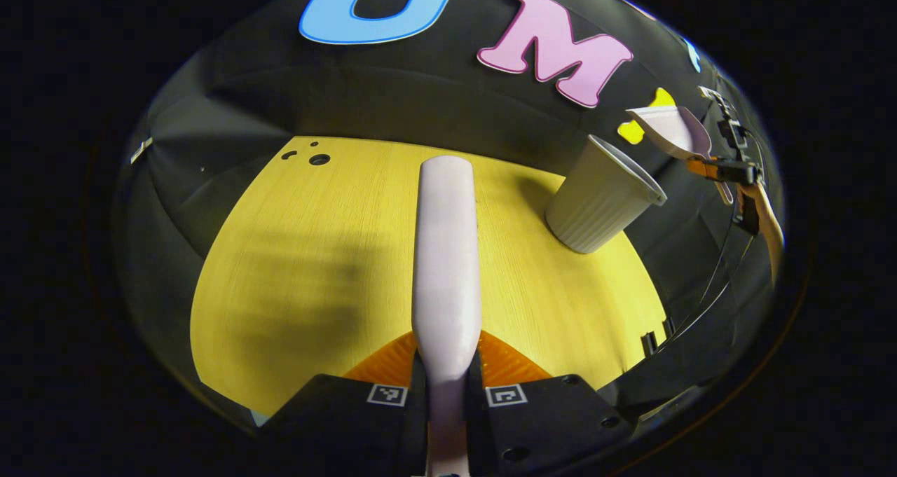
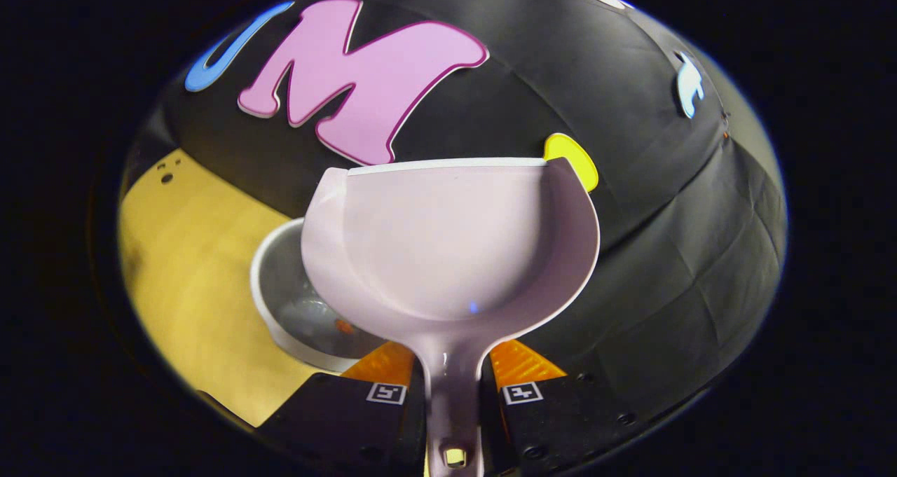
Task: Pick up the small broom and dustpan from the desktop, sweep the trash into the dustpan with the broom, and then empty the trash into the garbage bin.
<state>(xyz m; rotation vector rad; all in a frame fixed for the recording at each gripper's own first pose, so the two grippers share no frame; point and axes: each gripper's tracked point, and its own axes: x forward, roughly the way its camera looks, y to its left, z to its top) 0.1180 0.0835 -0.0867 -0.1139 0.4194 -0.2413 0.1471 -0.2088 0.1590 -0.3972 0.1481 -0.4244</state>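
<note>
Above the yellow table (image 1: 294,267), the right gripper (image 2: 452,379) clamps the emptied dustpan (image 2: 448,246) over the garbage bin (image 2: 280,309); the left gripper (image 1: 446,386) grips the broom (image 1: 446,253). Dumping appears done.

One broom (image 1: 446,253), its pale handle running up the middle of the left gripper view. One dustpan (image 2: 448,242), seen close in the right gripper view. One ribbed garbage bin (image 1: 599,200), standing on one yellow worktop (image 1: 294,281). Two tongs: the left (image 1: 446,365) and the right (image 2: 450,368). Inside the bin there seem to be a few bits of trash (image 2: 342,326), too blurred to count.
</note>
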